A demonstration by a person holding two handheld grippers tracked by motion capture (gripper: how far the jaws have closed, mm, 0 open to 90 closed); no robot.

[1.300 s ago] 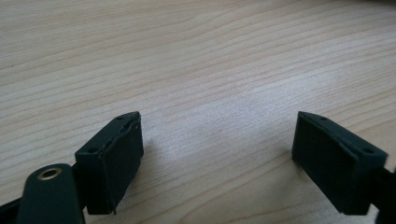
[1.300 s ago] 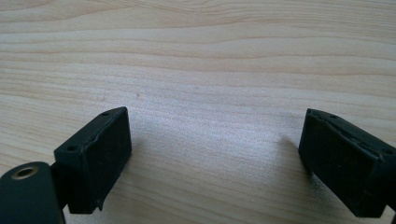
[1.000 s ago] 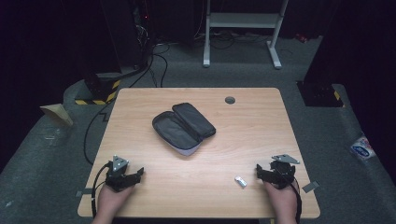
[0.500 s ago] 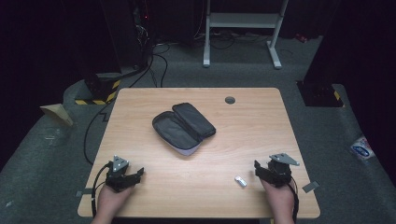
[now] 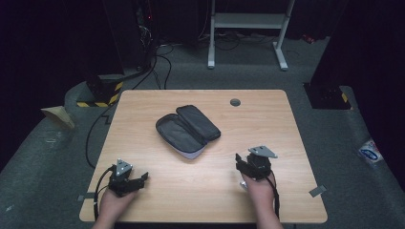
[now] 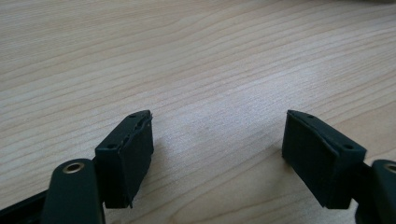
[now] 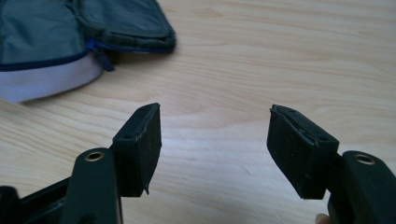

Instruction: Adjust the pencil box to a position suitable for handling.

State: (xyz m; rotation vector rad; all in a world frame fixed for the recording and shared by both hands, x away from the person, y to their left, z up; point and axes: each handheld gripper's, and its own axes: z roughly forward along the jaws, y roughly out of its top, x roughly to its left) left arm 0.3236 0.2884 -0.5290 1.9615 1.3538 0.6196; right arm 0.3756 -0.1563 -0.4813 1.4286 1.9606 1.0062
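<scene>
- Compared with a second ago, the right gripper (image 5: 243, 164) has slid up and leftward from the near right corner, so it's now closer to the zip case (image 5: 187, 130), and the small pale thing that lay just left of it is no longer showing.
- Left gripper (image 5: 138, 178) hasn't really budged, parked near the near left corner of the wooden table (image 5: 267, 119).
- Case hasn't moved either: lying unzipped and flopped open around the middle of the table, slightly left of centre, well apart from both grippers.
- Count-wise: two grippers, one case, one round grommet hole (image 5: 235, 102) near the far edge, one table.
- Left gripper (image 6: 217, 154) in its own view: jaws spread wide, nothing between them, just bare wood grain.
- Right gripper (image 7: 215, 149) in its own view: same deal, jaws wide apart and empty, with the case (image 7: 70, 42) up ahead to its left, pale underside and blue zip edge showing.
- One hand (image 5: 260, 188) on the right gripper, one hand (image 5: 112, 205) on the left.
</scene>
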